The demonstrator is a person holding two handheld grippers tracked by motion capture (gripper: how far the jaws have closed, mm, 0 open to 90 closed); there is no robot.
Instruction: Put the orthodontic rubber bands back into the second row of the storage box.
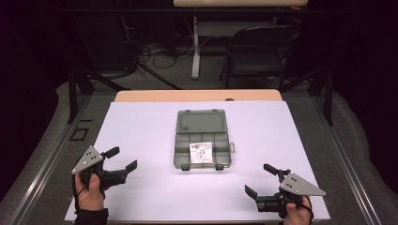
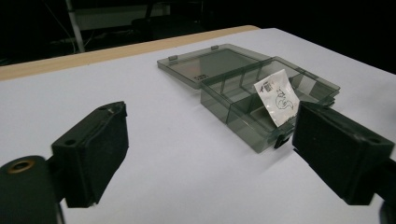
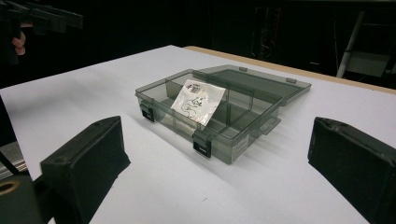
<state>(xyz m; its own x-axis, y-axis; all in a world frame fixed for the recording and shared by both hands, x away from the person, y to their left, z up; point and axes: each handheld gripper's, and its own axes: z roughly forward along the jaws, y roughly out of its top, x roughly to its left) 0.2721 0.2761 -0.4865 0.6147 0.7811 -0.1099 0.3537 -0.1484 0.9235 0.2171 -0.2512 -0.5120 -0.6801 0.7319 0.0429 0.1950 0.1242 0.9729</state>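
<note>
White surface [image 1: 141, 131], and the open compartment box [image 1: 202, 140] sits dead centre, its long axis running away from the person. Left hand-held gripper [image 1: 123, 158] and right hand-held gripper [image 1: 261, 179] both gape, empty, flanking it about equally far off.

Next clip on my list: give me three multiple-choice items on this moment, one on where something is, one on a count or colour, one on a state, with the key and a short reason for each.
1. Where does the small white packet lie?
A. On the bare table beside the box
B. Inside the organizer box, propped against its dividers
C. Between the jaws of the left gripper

2. How many black latches sit on the box's front wall?
A. One
B. Two
C. Four

3. What state is the box's lid in?
A. Folded fully open, lying flat on the table
B. Shut and latched
C. Taken off and held by a gripper

Key:
1. B, the right gripper view shows the packet leaning inside the compartments.
2. B, two latches show on the near wall in the right gripper view.
3. A, the high view shows the lid flat behind the tray, while the left gripper and right gripper stay apart from it, jaws spread.
</note>
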